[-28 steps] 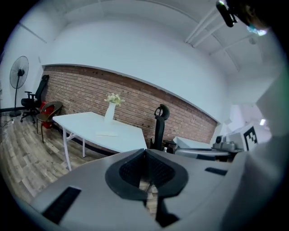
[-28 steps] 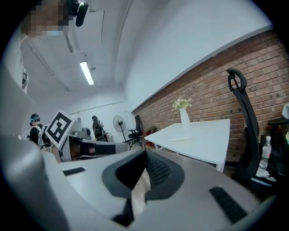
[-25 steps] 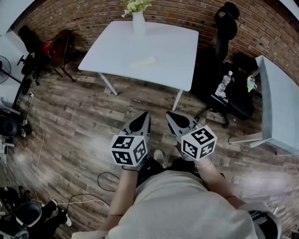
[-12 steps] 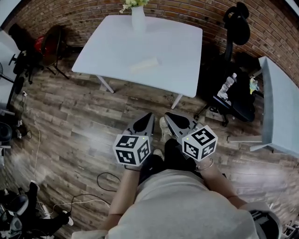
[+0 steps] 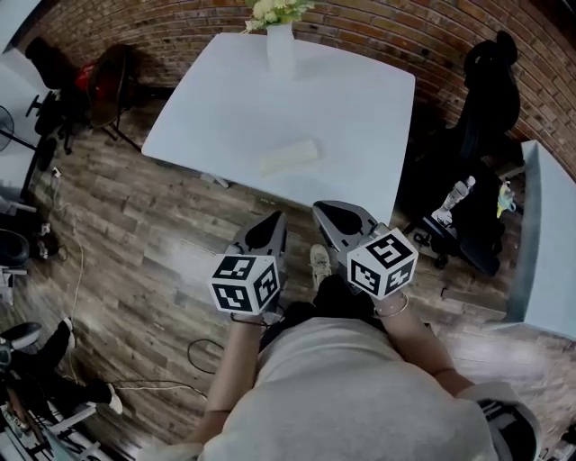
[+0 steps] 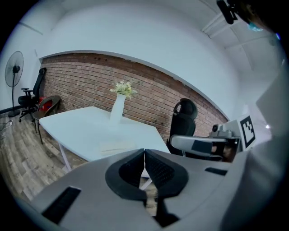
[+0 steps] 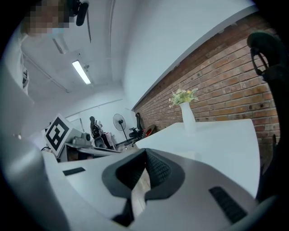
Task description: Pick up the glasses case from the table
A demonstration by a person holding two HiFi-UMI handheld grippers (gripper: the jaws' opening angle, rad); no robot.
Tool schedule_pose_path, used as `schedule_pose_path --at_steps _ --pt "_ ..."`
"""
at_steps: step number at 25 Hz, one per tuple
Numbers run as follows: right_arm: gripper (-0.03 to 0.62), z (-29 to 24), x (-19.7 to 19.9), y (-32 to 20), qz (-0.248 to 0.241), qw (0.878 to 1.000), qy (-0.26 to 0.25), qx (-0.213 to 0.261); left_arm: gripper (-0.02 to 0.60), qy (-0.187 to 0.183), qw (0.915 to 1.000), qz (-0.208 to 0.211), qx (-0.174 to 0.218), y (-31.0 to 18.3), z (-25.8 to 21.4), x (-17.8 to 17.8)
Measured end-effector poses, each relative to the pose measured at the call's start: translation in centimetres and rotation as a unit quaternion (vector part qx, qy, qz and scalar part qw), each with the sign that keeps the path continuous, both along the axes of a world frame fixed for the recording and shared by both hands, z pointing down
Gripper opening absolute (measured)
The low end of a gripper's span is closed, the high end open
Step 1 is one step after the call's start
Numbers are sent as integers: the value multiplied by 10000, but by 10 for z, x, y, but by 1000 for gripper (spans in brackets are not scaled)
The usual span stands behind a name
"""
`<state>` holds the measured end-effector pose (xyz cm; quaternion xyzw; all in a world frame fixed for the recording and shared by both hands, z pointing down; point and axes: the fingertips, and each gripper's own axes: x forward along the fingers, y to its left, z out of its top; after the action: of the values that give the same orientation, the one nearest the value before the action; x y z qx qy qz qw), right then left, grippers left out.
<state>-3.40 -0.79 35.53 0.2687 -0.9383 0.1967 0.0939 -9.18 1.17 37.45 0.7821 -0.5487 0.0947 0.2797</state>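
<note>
Observer: Tools first. Left tool point(image 5: 273, 219) and right tool point(image 5: 321, 210) both have their jaws pressed together. Each gripper view shows ribbed pads meeting, with nothing caught between them.

Reviewer: Why shut, and side by side?

Observer: Judgement: carry posture. Both are held out in front of the person's body and point toward the bench point(image 5: 225, 108), near its front edge. Grasp not yet begun. The jaws will have to part before either tool can take anything.

Reviewer: Glasses case?

Observer: Glasses case point(image 5: 289, 157) is pale and oblong. It lies flat at a slant on the near half of the bench, well apart from both tools and touching nothing else. Vase point(image 5: 280, 49) with flowers stands at the far edge, well apart from the case, so the approach looks unobstructed.

Reviewer: Surface and room?

Observer: Bench top is white and smooth, and carries only those two things. The case is close to it in tone, so contrast is low. Wood-plank floor point(image 5: 135, 234). Brick wall point(image 5: 180, 27) behind. Black office chair point(image 5: 490, 76) right of the bench, second white table point(image 5: 549, 243) at far right. Fan point(image 6: 15, 68) to the left, loose cable point(image 5: 207, 347) on the floor by the person's feet.
</note>
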Motion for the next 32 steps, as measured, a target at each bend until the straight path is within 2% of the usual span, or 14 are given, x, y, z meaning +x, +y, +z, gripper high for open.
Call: schedule_pose_path --at_steps 7,13,17,21,26,32 --pt "-2 -7 4 -85 -129 9998 -88 116 8 -178 9994 -290 10 -77 -4 -8" --pt "-2 7 4 -135 -295 9995 -72 -23 8 -370 9983 -459 -34 -128 0 -12" --pt "-2 15 0 -150 -325 9993 -78 -157 8 -415 9982 -352 -235 -134 11 -16" --pt "-2 29 -6 -150 -367 9987 -11 -345 8 -718 9958 -306 -472 -128 27 -29" --pt "-2 37 -11 -153 -253 9987 53 -430 8 -743 9948 -258 -648 -127 39 -43" --pt "-2 39 -17 -159 25 9984 131 -552 8 -849 9931 181 -788 -130 45 -52"
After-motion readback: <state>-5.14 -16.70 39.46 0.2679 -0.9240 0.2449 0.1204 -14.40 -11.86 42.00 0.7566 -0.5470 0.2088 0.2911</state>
